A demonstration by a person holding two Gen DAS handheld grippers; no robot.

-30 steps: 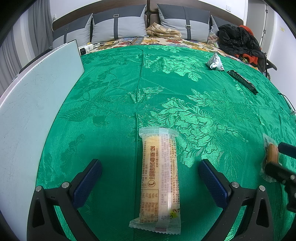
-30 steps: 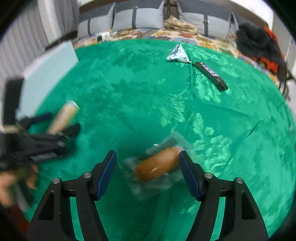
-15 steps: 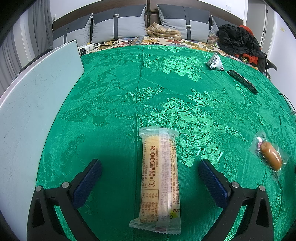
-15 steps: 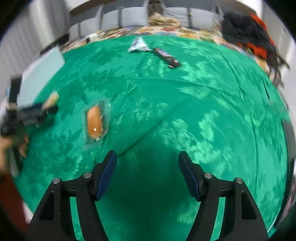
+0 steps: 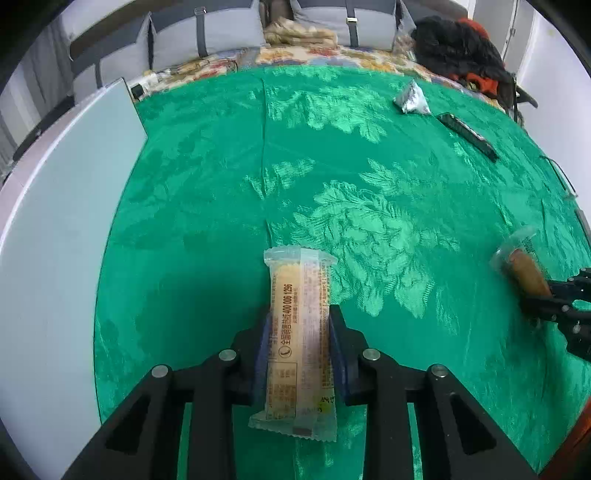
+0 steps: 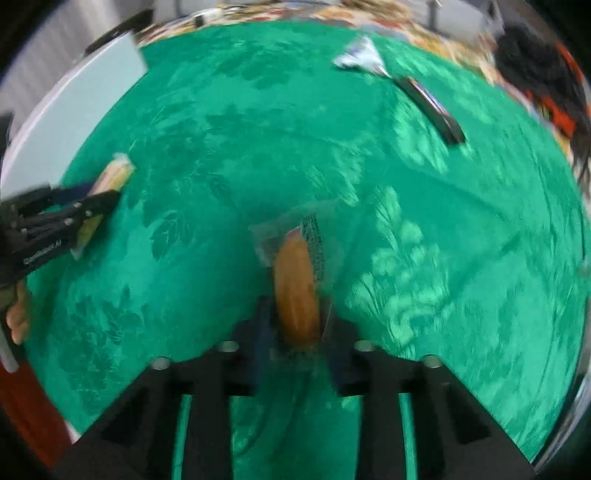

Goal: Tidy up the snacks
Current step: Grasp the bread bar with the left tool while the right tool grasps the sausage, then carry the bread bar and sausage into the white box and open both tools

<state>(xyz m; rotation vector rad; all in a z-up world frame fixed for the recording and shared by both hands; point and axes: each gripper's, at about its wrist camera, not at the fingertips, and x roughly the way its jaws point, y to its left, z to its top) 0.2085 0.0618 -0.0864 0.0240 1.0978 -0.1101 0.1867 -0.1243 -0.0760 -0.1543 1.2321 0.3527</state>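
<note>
My left gripper [image 5: 300,325] is shut on a long yellow cake bar in a clear wrapper [image 5: 300,321] over the green cloth [image 5: 207,177]. My right gripper [image 6: 297,321] is shut on a wrapped brown bread roll [image 6: 297,291]. The roll and right gripper also show in the left wrist view [image 5: 526,271] at the far right. The left gripper with the cake bar shows in the right wrist view [image 6: 107,184] at the left. A silver foil packet [image 5: 410,99] and a dark snack bar [image 5: 467,134] lie at the far right of the cloth.
A pale blue-white board [image 5: 62,206] lies along the cloth's left edge. Grey pillows [image 5: 207,33] and dark clothing [image 5: 458,48] sit behind the cloth. The right wrist view is blurred.
Both grippers have closed: the left on the cake bar, the right on the bread roll. The right gripper came back to the roll after swinging away.
</note>
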